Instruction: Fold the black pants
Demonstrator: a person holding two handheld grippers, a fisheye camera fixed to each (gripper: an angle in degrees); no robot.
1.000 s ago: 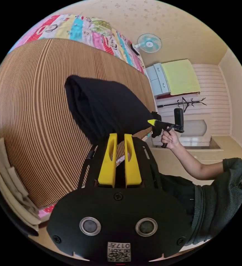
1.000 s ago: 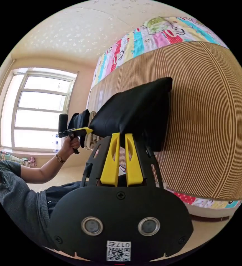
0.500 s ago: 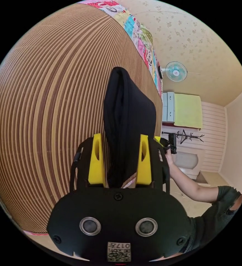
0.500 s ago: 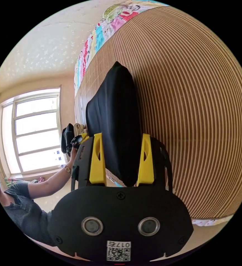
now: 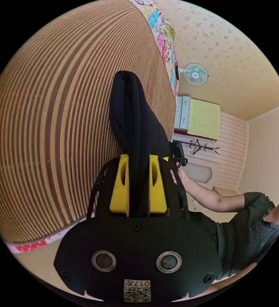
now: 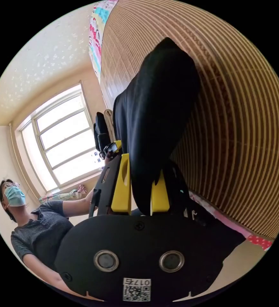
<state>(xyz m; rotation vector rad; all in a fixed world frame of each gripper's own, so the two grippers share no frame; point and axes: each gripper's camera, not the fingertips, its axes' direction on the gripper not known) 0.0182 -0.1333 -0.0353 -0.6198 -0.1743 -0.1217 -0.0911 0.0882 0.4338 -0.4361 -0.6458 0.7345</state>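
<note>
Both grippers re-clamped on the folded pants.

Half a second ago the jaws stood wide; now the left gripper (image 5: 138,160) and right gripper (image 6: 141,174) pinch the pants (image 5: 134,118) over the striped mat (image 5: 50,112). Likely carrying next.

Your left gripper view looks close along its jaws at the pants (image 5: 136,118), the mat (image 5: 50,121) filling frame left. Your right gripper view faces them too (image 6: 158,118), window (image 6: 62,134) at frame left. Both share pants and mat.
</note>
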